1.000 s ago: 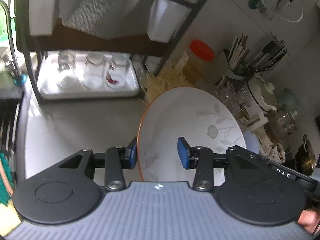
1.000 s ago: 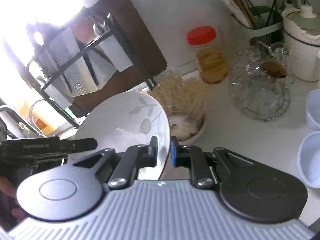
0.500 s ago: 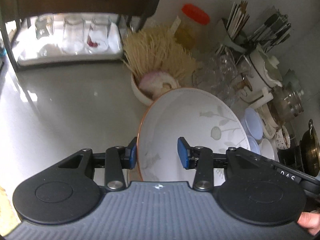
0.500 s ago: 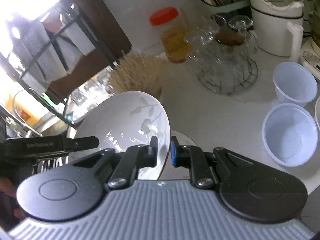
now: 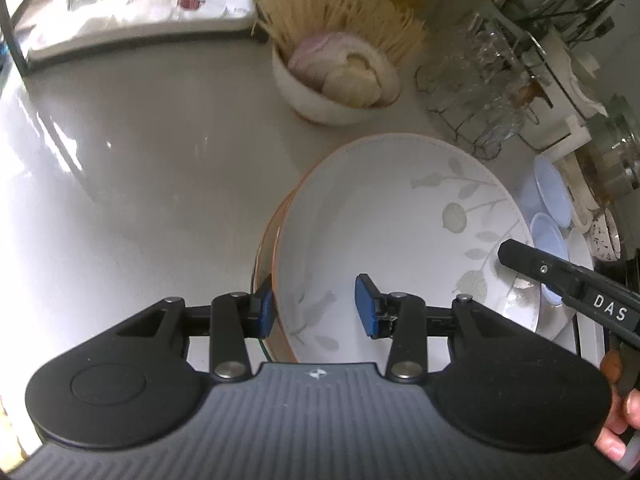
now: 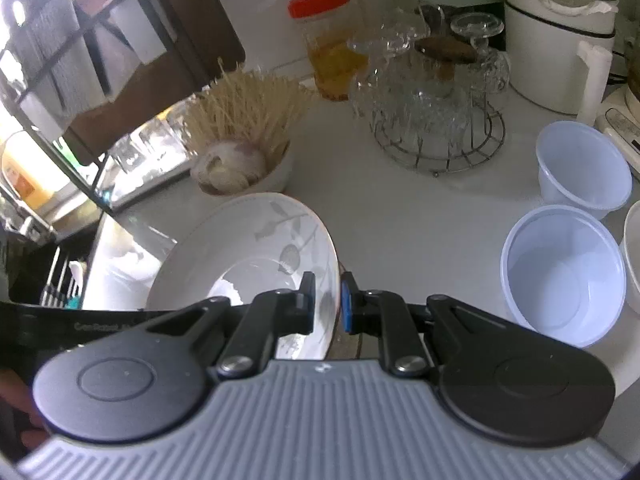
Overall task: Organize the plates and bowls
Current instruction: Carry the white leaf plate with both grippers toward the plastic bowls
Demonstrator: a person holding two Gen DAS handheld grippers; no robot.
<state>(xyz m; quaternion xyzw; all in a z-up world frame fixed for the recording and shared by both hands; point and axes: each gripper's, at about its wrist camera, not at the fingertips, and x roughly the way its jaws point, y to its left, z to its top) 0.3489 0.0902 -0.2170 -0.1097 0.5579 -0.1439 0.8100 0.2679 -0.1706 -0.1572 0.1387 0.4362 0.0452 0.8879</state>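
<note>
A white deep plate with a grey leaf pattern and orange rim is held low over the grey counter; it also shows in the right wrist view. My right gripper is shut on its right rim. My left gripper is open, its jaws astride the plate's near left rim with a wide gap. A glass plate edge shows just under the white plate. Two pale blue plastic bowls stand to the right.
A white bowl with onion and garlic and a bundle of sticks stand behind the plate. A wire stand of glasses, a red-lidded jar, a white kettle and a dish rack with glasses line the back.
Both grippers have carried the plate down and away from the rack toward the counter in front of the onion bowl. The glass plate edge has come into view beneath it.
</note>
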